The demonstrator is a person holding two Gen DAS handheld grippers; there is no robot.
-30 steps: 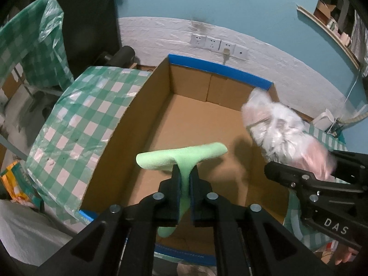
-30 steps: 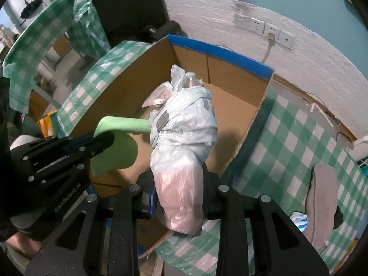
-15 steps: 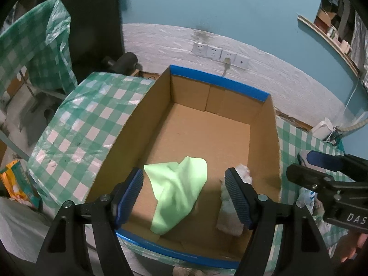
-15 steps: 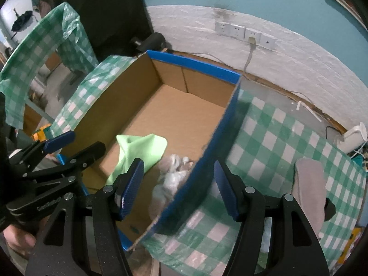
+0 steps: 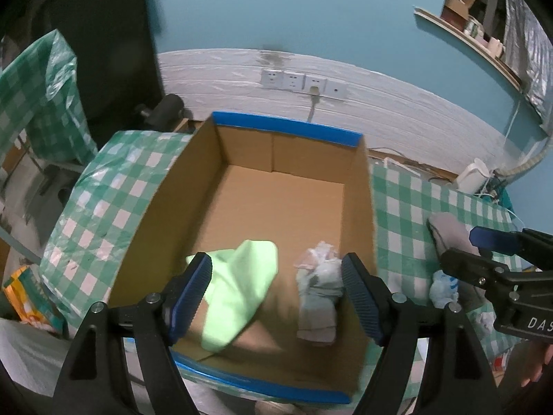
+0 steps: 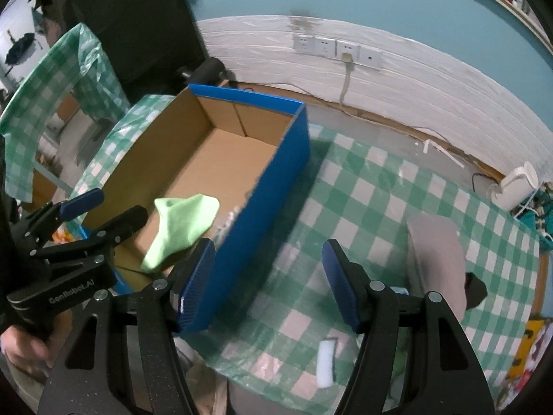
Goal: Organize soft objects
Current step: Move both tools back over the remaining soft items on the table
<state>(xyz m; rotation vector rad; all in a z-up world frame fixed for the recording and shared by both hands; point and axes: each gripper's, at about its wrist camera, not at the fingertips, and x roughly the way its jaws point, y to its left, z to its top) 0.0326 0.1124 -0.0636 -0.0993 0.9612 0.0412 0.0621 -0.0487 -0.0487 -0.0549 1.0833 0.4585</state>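
Note:
A cardboard box with blue-taped edges stands on the green checked table. A light green cloth and a plastic-wrapped pale bundle lie loose on its floor near the front wall. My left gripper hangs over them, its jaws opening, touching neither. My right gripper is open and holds nothing, straddling the box's blue right wall above the table. The right wrist view also shows the green cloth and the left gripper.
A grey cloth lies on the checked table to the right of the box, with a small white piece near the front edge. A crumpled pale blue item sits below the right gripper. Wall sockets and a cable run behind.
Both grippers opened and let go: the green cloth and the wrapped bundle dropped onto the box floor. Both hands then pulled back and up, the right one shifting right over the box wall.

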